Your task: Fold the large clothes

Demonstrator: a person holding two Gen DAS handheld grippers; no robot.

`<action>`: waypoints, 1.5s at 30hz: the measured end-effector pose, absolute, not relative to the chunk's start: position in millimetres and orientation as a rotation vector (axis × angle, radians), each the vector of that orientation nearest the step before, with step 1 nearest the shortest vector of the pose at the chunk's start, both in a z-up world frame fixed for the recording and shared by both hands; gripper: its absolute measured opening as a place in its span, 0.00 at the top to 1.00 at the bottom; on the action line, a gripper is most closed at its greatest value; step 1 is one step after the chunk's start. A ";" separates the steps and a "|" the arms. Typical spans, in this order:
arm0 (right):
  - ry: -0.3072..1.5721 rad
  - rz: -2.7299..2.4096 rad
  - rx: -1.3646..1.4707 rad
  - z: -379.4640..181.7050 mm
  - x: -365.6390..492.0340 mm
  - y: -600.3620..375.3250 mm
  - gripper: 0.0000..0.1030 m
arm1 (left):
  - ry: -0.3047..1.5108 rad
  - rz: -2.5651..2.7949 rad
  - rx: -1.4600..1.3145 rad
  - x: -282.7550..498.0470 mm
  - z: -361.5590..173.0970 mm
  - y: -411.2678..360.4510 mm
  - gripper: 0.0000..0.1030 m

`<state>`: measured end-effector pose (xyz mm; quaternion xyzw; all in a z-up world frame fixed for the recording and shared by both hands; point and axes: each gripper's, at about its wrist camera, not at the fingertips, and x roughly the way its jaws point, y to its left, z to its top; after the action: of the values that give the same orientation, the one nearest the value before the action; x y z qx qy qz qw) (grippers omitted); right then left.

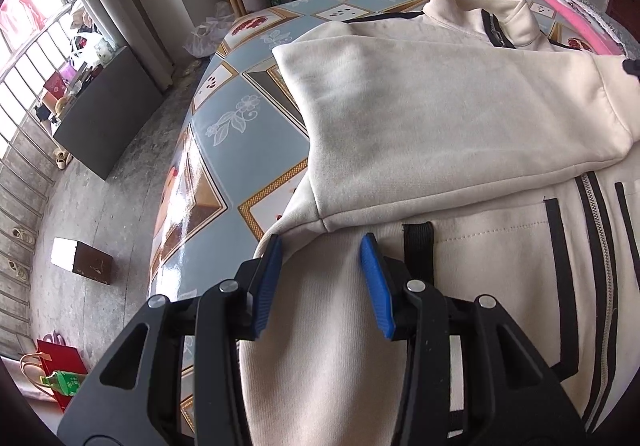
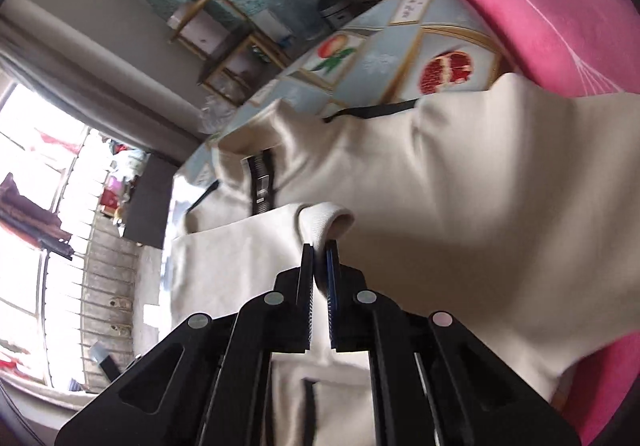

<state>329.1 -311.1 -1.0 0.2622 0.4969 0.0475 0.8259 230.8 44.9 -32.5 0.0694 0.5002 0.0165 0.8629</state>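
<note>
Fleece is what this cream zip-front jacket with black stripe trim [image 1: 460, 118] looks like: thick, soft and limp, light enough to lift by one corner yet bulky once doubled. It lies spread over the patterned blue-and-gold tablecloth [image 1: 224, 118], filling the centre and right of the left wrist view, one sleeve already laid across the chest. The left gripper [image 1: 322, 242] stands at the bottom centre of that view, its blue pads [image 1: 376, 278] partly apart over the hem near the side seam; whether they press the cloth I cannot tell. In the right wrist view the right gripper [image 2: 320, 246], low centre, has its jaws all but closed on the ribbed cuff [image 2: 324, 218] of the other sleeve, which hangs stretched toward the upper right. I judge the cuff the best hold, since its rib is doubled and will not slip. Plain fleece would sag and drag, and the metal zip [image 2: 262, 182] may stiffen folds across the front.
</note>
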 end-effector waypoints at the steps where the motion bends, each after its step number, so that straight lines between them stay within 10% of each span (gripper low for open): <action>1: 1.038 0.067 0.528 1.0 329.8 -319.2 0.92 | 1.048 0.031 0.135 228.4 -29.5 46.6 0.61; 7: 0.924 0.130 0.373 28.0 308.6 -306.8 0.65 | 1.001 0.026 0.081 209.9 0.7 62.5 0.61; 18: 1.109 0.180 -0.021 -46.1 306.0 -219.9 0.64 | 0.988 0.004 -0.086 213.7 28.3 62.9 0.47; 28: 0.973 0.161 0.284 21.2 228.7 -315.2 0.36 | 0.985 -0.076 -0.016 263.5 32.7 -0.2 0.29; 45: 0.795 -0.409 0.872 -7.6 100.6 -573.1 0.36 | 1.119 -0.065 0.030 318.8 -40.0 -43.3 0.23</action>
<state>100.6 -573.1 -7.6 0.4083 0.3721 -0.1916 0.8112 318.8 -43.3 -40.0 0.0142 0.5308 -0.0306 0.8468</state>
